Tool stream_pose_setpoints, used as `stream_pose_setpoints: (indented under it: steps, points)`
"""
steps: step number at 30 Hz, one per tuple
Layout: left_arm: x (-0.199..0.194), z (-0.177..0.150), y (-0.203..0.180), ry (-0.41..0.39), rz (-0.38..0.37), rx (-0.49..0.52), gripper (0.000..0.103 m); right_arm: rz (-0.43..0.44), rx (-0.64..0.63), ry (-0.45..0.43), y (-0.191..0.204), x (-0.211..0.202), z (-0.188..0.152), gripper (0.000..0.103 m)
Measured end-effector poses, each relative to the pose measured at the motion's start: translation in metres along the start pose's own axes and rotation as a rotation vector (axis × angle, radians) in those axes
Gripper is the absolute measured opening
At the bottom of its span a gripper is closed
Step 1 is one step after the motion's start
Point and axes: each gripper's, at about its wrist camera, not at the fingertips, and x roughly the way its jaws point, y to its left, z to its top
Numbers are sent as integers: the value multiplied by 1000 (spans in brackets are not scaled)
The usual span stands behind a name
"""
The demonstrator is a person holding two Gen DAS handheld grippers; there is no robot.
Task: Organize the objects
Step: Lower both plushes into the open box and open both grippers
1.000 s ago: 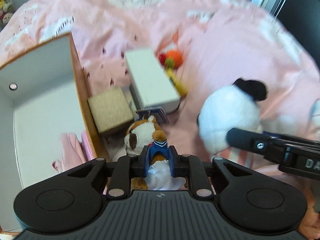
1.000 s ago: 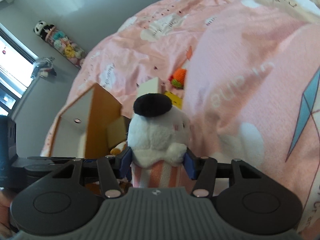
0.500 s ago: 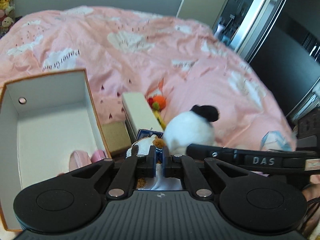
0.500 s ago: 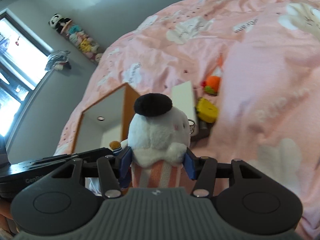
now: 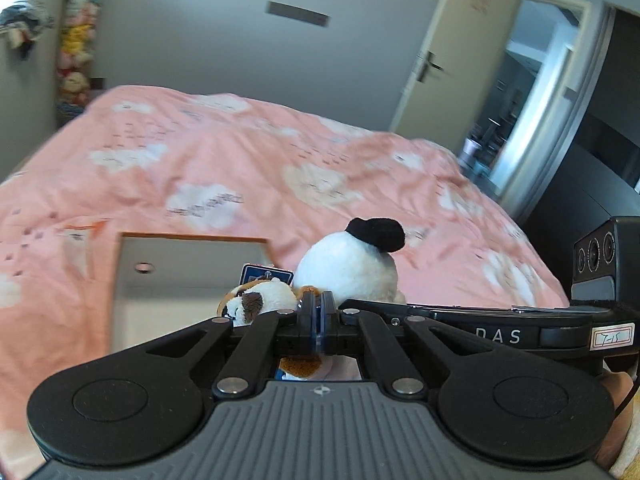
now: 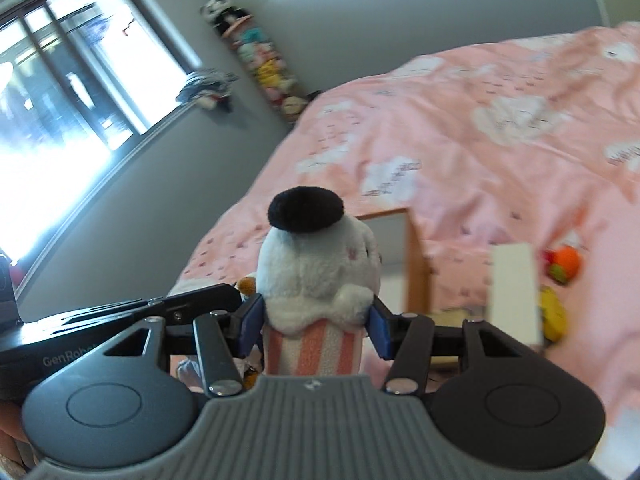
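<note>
Nearest, the left tool (image 5: 318, 312) is pinched on a brown-and-white plush dog (image 5: 256, 300), its body mostly hidden under the linkage. Beside it the right tool (image 6: 312, 320) clamps a white plush with a black cap (image 6: 316, 260) by its striped base. Beyond, blurred, an open white box (image 5: 132, 276) sits on the pink bed (image 5: 240, 168), roomy farther back

The open box (image 5: 192, 280) lies unobstructed from above; a white block (image 6: 514, 292) and small toys (image 6: 562, 268) crowd its side.
</note>
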Motion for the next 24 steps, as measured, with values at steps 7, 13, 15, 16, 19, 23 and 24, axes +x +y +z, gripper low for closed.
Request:
stream_pose_setpoints:
  steps: [7,13,15,16,19,23,24]
  points:
    - [5,-13,48,14,95,-56,1,72,-17,124,22,65,-3,56]
    - [31,-42,85,89,76,-111,0,93,110,317,7,133,-31,55]
    - [40,-50,91,127,78,-118,0,95,163,382,-1,152,-42,55]
    - [46,-53,94,155,85,-123,0,79,175,403,-3,158,-46,55]
    - [51,-63,98,212,121,-101,0,42,175,436,-8,163,-54,55]
    - [44,-64,101,245,103,-66,0,-11,149,461,-11,166,-57,56]
    - [43,-63,99,264,100,-39,1,-23,141,469,-12,168,-59,56]
